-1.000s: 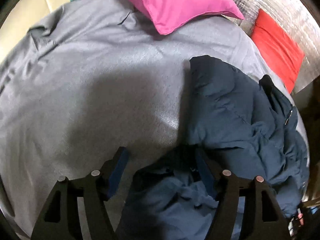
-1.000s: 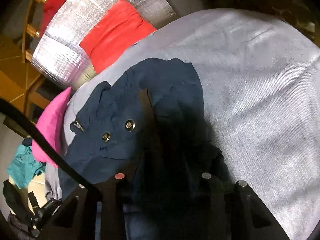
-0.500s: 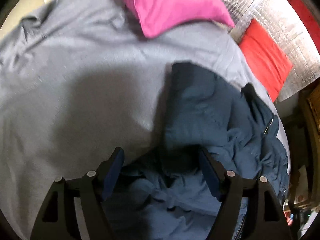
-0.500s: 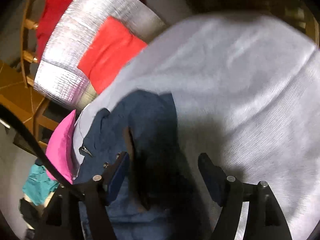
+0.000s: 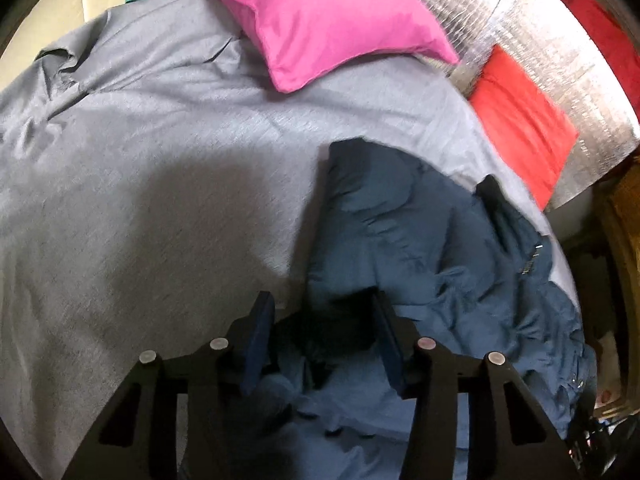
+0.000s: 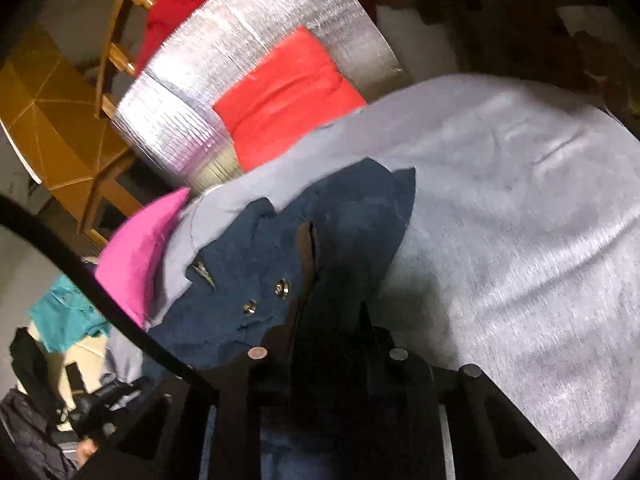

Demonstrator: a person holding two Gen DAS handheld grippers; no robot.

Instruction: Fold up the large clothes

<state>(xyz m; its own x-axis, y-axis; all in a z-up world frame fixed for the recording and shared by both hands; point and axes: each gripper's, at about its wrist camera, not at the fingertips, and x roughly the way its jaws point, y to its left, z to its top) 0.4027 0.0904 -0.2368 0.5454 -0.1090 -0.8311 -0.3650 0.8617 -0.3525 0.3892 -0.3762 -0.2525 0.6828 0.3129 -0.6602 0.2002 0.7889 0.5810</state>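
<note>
A navy padded jacket [image 5: 400, 220] lies crumpled on the right side of a grey bedsheet [image 5: 160, 160]. My left gripper [image 5: 320, 300] points down at its near left edge. Its jaws are closing, and a dark fold of the jacket fills the gap between the blue pads [image 5: 258, 340]. In the right wrist view the same jacket [image 6: 352, 216] shows two metal snaps [image 6: 282, 288] and a zip pull. My right gripper [image 6: 334, 312] is closing tight on the jacket's near hem. The fingertips are half lost in dark fabric.
A pink pillow [image 5: 320, 12] lies at the head of the bed, with a red cushion [image 5: 520, 120] against a silver foil panel [image 5: 480, 12] beside it. Teal cloth [image 6: 68, 316] is at one side of the bed and a wooden chair [image 6: 60, 128] stands off it. A black cable [image 6: 100, 296] crosses the right wrist view.
The left jaws have narrowed onto the jacket fold. The right jaws opened wide half a second ago and have since closed on the jacket; that gripper dipped and came back up.
</note>
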